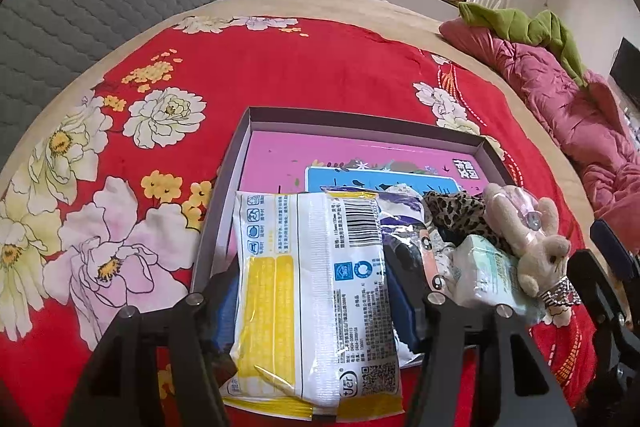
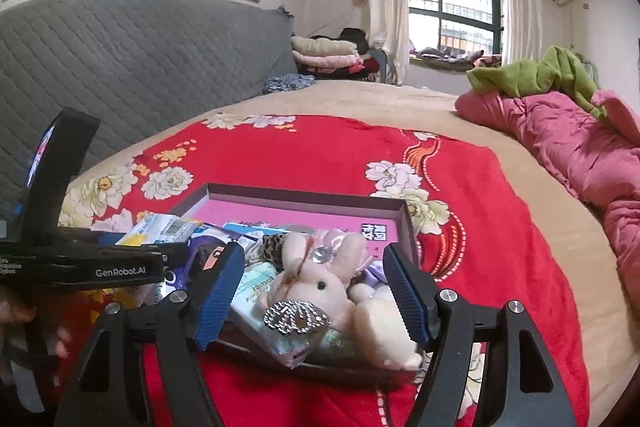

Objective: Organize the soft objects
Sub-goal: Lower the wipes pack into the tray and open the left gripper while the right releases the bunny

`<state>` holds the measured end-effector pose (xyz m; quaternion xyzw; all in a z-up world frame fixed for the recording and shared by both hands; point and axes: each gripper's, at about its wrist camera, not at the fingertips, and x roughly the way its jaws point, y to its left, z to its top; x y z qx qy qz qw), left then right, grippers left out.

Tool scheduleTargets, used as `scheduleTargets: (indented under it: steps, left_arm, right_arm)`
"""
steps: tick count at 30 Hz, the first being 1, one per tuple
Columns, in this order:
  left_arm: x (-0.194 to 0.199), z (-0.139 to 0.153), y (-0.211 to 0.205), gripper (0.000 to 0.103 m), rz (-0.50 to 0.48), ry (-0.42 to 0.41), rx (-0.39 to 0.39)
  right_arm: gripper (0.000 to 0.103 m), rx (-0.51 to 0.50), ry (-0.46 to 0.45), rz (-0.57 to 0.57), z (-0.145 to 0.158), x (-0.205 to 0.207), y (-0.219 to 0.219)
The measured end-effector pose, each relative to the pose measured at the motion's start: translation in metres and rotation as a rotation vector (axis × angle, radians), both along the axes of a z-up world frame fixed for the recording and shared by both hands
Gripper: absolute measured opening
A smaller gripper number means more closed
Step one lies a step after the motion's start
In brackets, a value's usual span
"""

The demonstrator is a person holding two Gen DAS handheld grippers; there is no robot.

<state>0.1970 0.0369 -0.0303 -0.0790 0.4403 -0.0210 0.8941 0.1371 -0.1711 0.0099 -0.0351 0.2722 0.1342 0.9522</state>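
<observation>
Straddling plush rabbit (image 2: 320,291), right claw (image 2: 316,301) gapes wide, gripping nothing; toy lies in box (image 2: 304,195). Left claw (image 1: 316,301) brackets wipes pack (image 1: 312,291) over box edge; grip unclear.

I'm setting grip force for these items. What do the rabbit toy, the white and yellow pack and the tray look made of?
Rabbit toy: pale pink plush, fuzzy nap, with a glittery, probably beaded patch at its neck.
White and yellow pack: thin glossy plastic film with a crimped seam and printed barcode; soft contents likely.
Tray: looks like rigid matte cardboard, with thin straight walls and sharp folded corners.
</observation>
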Motion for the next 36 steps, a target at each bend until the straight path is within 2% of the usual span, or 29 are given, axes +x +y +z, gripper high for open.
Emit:
scheduleTargets:
  steps: [17,21,36]
  left_arm:
    - [-0.011,0.014,0.007,0.066,0.012,-0.039,-0.029]
    - [-0.019,0.021,0.012,0.066,0.013,-0.08,-0.029]
    - [-0.059,0.034,0.023,0.067,0.023,-0.068,0.011]
  right_arm:
    - [0.073,-0.008,-0.012,0.0,0.005,-0.01,0.0]
    - [0.073,-0.006,-0.012,0.008,0.006,-0.013,0.001]
    - [0.073,-0.016,-0.034,0.03,0.019,-0.035,0.006]
